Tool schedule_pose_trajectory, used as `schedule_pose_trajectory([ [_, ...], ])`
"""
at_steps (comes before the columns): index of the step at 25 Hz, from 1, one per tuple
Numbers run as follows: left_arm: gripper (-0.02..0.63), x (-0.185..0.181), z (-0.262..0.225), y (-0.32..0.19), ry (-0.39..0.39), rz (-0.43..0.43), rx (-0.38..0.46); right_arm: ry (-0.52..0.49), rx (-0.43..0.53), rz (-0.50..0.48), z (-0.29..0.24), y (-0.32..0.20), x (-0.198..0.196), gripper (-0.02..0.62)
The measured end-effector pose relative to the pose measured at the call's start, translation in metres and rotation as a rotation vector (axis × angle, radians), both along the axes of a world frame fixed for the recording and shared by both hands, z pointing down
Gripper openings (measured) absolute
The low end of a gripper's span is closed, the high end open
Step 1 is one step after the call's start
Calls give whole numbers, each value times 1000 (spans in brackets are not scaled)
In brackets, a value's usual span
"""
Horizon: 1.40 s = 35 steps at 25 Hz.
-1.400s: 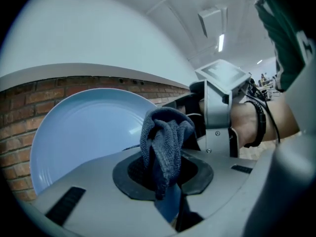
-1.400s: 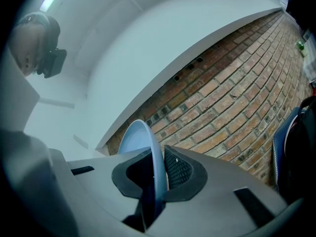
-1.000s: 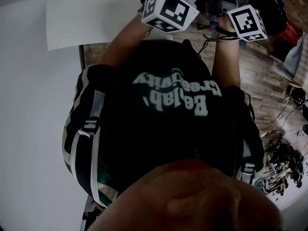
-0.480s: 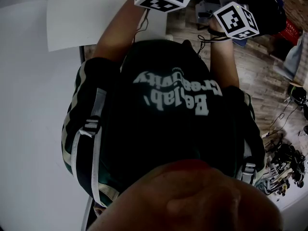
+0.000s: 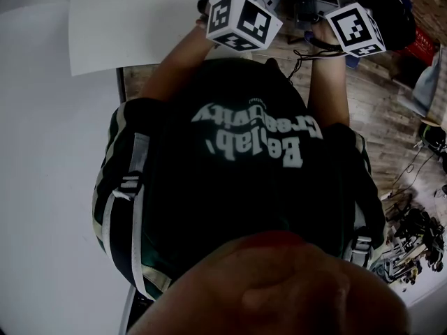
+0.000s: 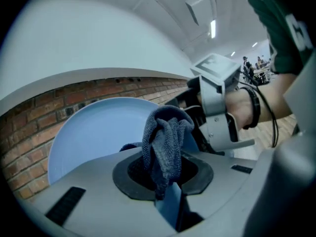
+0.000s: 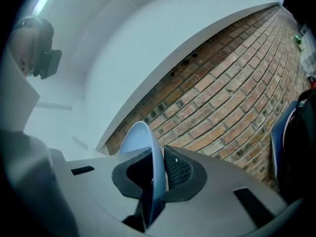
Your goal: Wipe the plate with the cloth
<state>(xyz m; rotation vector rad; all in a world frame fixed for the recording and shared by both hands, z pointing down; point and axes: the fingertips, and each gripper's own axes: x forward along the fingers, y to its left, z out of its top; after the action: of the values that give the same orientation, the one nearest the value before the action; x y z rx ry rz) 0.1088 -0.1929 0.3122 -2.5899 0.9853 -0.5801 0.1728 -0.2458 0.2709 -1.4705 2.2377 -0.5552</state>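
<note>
A: Left gripper [image 6: 164, 181]?
B: Pinching the cloth [image 6: 165, 142], which is bunched just in front of the plate [image 6: 89, 132].
A: Right gripper [image 7: 154, 181]?
B: Clamped on the plate's rim, plate edge-on, brick wall [image 7: 222, 98] behind.

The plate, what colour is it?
The plate is light blue; the left gripper view shows it best.

Indoor lab or workshop-type open room. Bare brick wall [image 7: 222, 98] below white plaster, wood plank floor [image 5: 377, 117]. Tangle of cables and tools [image 5: 415, 236] on the floor at right, red crate [image 5: 422, 44] far right. Strip light [image 6: 213, 28] on a white ceiling. People at desks [image 6: 256, 65] far back.
</note>
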Motion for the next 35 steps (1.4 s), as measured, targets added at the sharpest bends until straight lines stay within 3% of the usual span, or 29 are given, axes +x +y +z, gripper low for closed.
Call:
schedule_pose_trajectory([
  [6, 69, -5, 10, 5, -36, 7, 8, 9, 16, 17, -4, 3, 3, 15],
  [17, 69, -53, -71, -73, 22, -196, 144, 38, -8, -41, 9, 3, -7, 15],
  [27, 69, -73, -12, -37, 21, -201, 10, 10, -13, -20, 6, 2, -1, 17],
  [35, 69, -79, 41, 4, -27, -163, -110, 7, -16, -16, 8, 0, 0, 17],
])
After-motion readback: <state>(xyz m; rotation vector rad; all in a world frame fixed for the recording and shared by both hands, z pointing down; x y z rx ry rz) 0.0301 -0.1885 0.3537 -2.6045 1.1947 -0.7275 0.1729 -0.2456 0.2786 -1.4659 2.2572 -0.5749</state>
